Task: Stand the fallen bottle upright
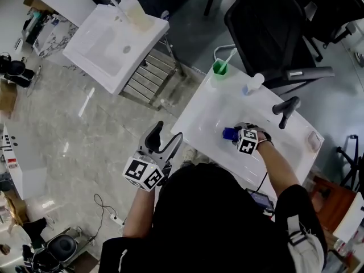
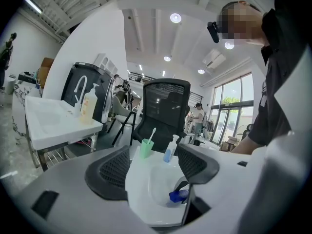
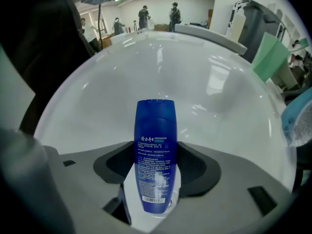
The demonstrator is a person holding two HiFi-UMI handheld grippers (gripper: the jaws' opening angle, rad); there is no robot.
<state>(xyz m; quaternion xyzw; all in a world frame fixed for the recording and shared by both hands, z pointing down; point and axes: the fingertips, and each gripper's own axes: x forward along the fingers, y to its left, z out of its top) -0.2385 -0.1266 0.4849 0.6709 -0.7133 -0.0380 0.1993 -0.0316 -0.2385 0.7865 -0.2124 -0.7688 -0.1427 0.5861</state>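
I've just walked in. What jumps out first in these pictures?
A blue plastic bottle is clamped between the right gripper's jaws inside the white sink basin. The left gripper hangs open and empty over the grey floor beside it, and a green cup stands on the basin's far corner.

Bright overhead lamps, glare on white basin, fisheye-warped edges

head view looks steeply down — both gripper views share the sink, close.

In the sink, bottle; cup behind.
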